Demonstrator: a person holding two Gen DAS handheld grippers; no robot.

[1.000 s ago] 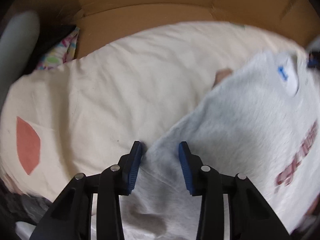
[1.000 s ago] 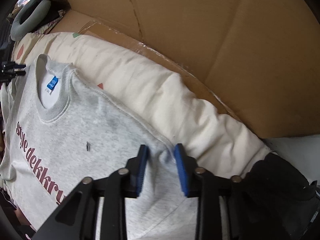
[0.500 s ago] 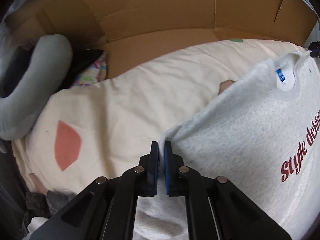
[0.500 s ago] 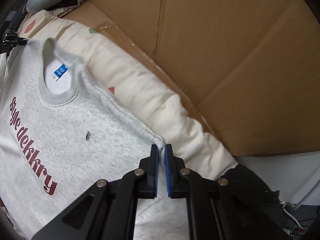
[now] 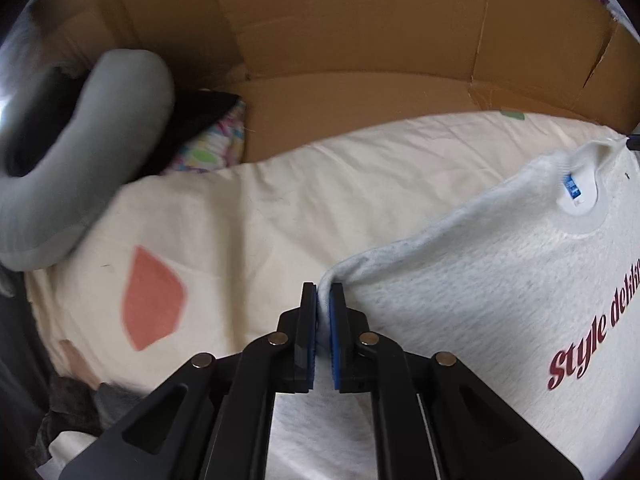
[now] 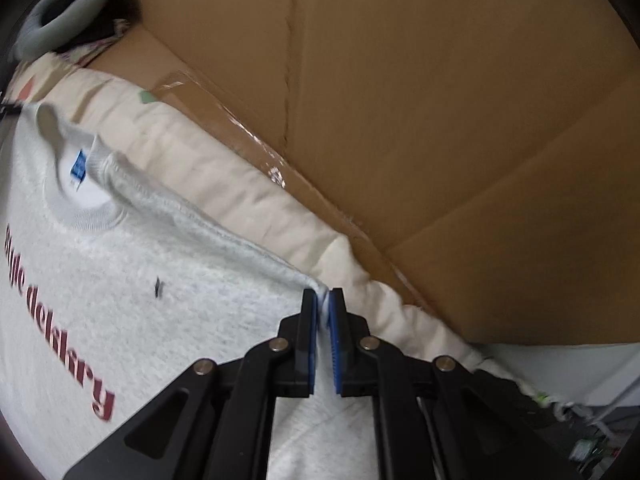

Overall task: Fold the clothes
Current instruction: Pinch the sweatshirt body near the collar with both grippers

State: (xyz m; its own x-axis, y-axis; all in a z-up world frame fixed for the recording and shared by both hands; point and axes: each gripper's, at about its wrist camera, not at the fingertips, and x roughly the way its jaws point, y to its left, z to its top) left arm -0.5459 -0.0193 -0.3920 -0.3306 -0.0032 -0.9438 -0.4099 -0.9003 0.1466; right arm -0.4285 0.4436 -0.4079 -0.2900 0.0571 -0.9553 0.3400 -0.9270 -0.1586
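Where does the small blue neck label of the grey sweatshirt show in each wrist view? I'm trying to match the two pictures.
Left wrist view: small blue neck label at far right, upper part, inside the collar.
Right wrist view: label at far left, upper part.
Shared landmark: the brown cardboard wall behind.
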